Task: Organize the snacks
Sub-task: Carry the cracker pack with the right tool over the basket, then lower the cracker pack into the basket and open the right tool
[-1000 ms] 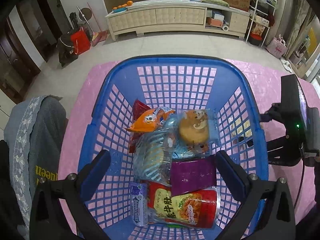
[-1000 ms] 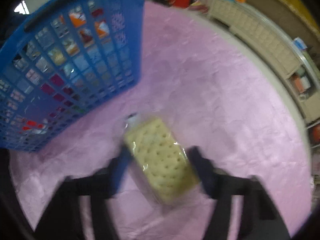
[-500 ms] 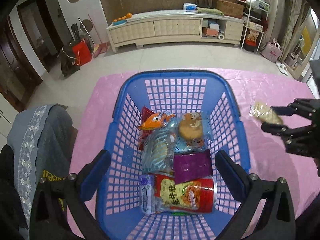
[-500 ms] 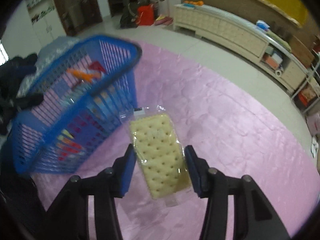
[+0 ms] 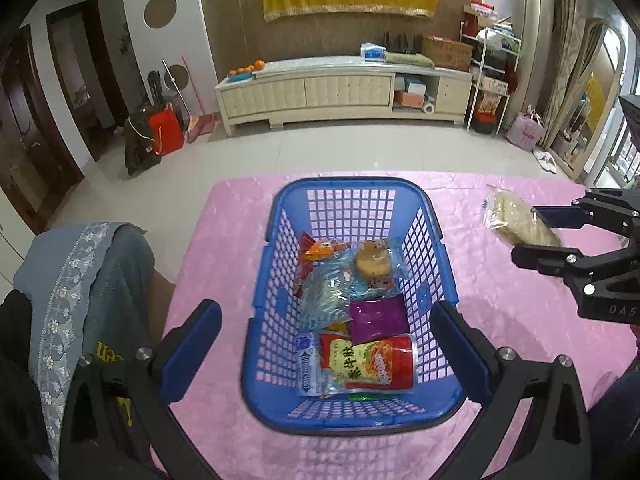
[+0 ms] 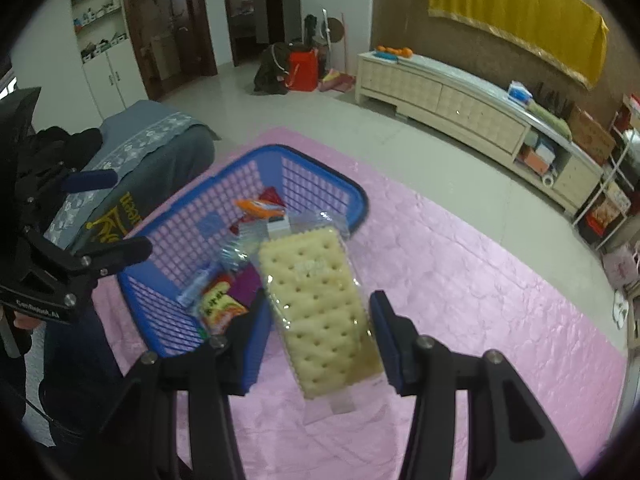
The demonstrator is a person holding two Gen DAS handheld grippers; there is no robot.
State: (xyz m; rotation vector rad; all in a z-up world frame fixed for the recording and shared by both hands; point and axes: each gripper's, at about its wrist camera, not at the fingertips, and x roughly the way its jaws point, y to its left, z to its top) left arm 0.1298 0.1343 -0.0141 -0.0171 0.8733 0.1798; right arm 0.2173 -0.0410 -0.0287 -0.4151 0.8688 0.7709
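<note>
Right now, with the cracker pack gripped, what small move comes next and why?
Probably carry the cracker pack sideways over the blue basket. The right gripper holds it above the pink tablecloth, beside the basket, not yet over it.

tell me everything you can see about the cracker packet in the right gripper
The cracker packet is a long, pale yellow, dimpled cracker slab sealed in clear, crinkly plastic. The right gripper clamps it by its long edges, lifted off the pink tablecloth, its far end towards the blue basket. Nothing else touches it.
</note>
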